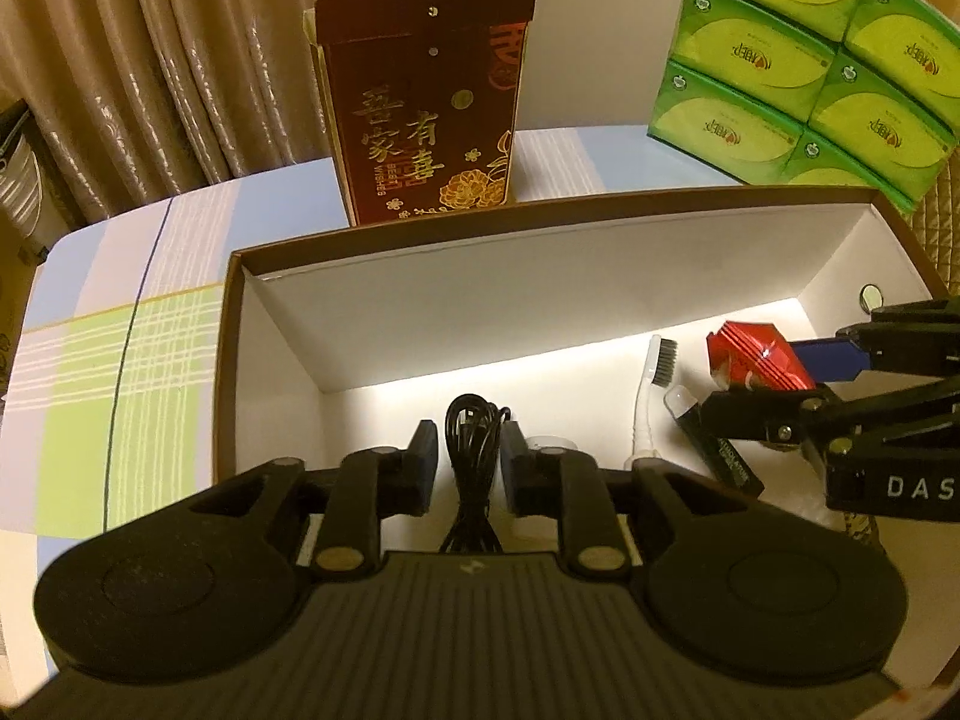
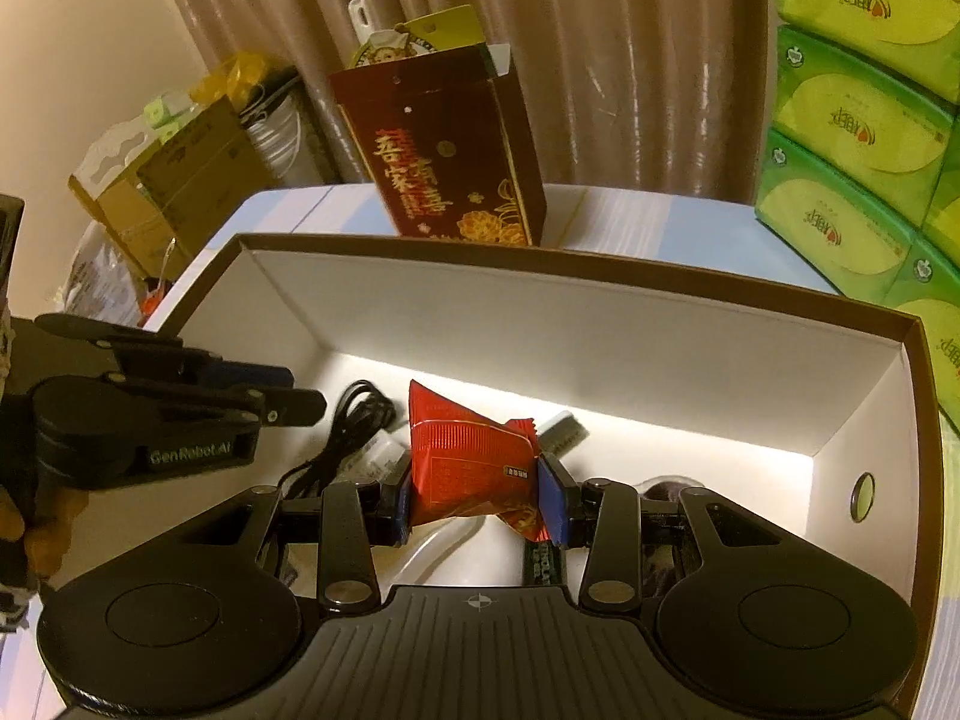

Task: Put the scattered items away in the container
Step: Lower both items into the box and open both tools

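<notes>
A brown cardboard box [image 1: 540, 222] [image 2: 540, 267] with a white inside stands on the table. My left gripper [image 1: 470, 462] [image 2: 303, 390] is low inside it, on the left. A coiled black cable [image 1: 474, 438] [image 2: 360, 408] lies on the box floor between its fingers, which stand slightly apart from it. My right gripper [image 2: 480, 492] [image 1: 774, 384] is shut on a red snack packet [image 2: 468, 462] [image 1: 750, 354], held just above the floor at the right. A white brush [image 1: 651, 384] [image 2: 564, 429] and a black tube [image 1: 720, 456] lie in the box.
A dark red gift bag [image 1: 426, 120] stands right behind the box. Stacked green tissue packs [image 1: 810, 60] fill the back right. The plaid tablecloth [image 1: 120, 360] spreads to the left. Curtains hang behind, and cardboard boxes [image 2: 180, 180] sit off the table's far left.
</notes>
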The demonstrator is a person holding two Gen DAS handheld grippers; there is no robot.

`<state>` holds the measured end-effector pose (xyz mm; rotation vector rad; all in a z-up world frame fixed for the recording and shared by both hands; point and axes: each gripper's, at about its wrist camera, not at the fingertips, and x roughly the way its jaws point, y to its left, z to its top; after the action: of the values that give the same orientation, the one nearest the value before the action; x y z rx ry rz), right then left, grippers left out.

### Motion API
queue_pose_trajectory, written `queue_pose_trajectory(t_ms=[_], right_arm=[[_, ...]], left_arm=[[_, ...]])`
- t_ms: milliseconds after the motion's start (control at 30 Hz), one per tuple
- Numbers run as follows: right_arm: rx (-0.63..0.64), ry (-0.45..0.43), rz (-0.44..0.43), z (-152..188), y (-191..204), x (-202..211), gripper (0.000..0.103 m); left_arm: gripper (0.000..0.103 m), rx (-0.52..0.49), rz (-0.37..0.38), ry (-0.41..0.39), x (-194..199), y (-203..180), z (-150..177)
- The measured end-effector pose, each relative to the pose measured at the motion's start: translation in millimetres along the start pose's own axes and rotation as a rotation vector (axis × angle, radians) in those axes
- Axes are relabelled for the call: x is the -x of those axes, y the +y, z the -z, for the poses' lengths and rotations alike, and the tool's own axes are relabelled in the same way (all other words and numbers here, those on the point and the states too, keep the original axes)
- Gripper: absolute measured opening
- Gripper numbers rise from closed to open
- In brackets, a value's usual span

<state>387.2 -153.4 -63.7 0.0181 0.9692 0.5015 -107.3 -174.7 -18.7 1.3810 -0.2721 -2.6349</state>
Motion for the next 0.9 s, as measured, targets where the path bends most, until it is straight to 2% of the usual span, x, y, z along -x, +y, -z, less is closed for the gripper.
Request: queue_pose_trajectory(t_ms=[267,300,367,400,567,733,900], right_arm=[[0.056,0.043,0.014,9,11,-4,0.038],[0.072,0.047,0.023,10,13,-4,0.042],[0.104,0.041,0.048,12,18,-4,0.062],[0.123,0.031,0.056,13,20,-2,0.071],[0.177,0.034,0.068,18,25,6,0.073],[0.197,0.039,0.079,29,29,20,0.085],[0.183,0.024,0.095,39,30,35,0.093]], left_arm=[[0.023,0.022,0.024,-0.005,13,3,4],[0.023,0.023,0.027,-0.007,15,3,5],[0.026,0.026,0.029,-0.014,21,2,5],[0.033,0.03,0.029,-0.018,23,2,5],[0.047,0.043,0.031,-0.051,42,5,7],[0.062,0.057,0.028,-0.062,59,5,16],[0.069,0.055,0.015,-0.062,70,2,25]])
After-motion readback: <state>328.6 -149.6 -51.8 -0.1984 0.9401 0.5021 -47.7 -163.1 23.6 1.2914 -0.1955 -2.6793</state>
